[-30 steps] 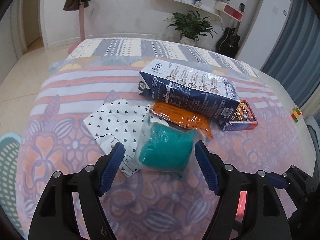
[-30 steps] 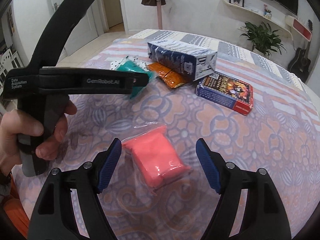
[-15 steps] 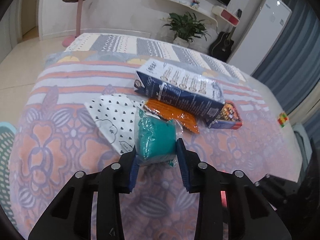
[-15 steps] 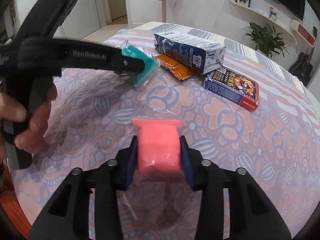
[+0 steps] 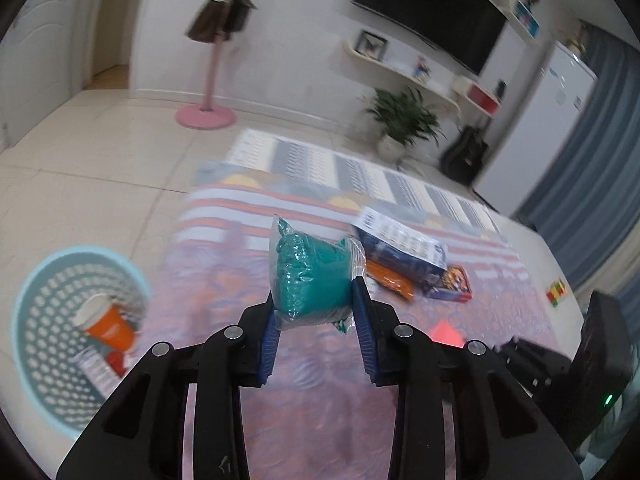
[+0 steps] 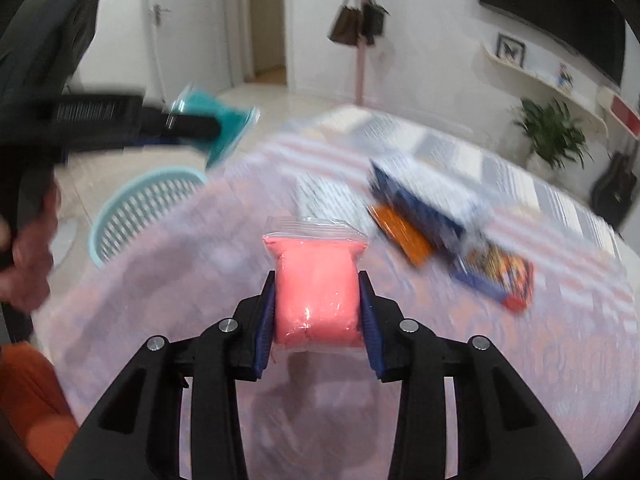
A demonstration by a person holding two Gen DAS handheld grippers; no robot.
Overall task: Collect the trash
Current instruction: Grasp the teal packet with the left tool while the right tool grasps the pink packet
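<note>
Both packets now lifted off the bed: left gripper (image 5: 316, 308) clamps the teal packet (image 5: 314, 276); right gripper (image 6: 318, 300) clamps the pink packet (image 6: 316, 292); the basket (image 5: 28, 300) waits beside the bed.

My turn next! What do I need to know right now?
Left gripper: shut on the teal bag, lifted off the table.
Right gripper: shut on the pink bag, also lifted.
Basket: on the floor left of the table, orange cup already inside.
Left to do: drop both bags in, then fetch the blue carton, orange packet and card box.
</note>
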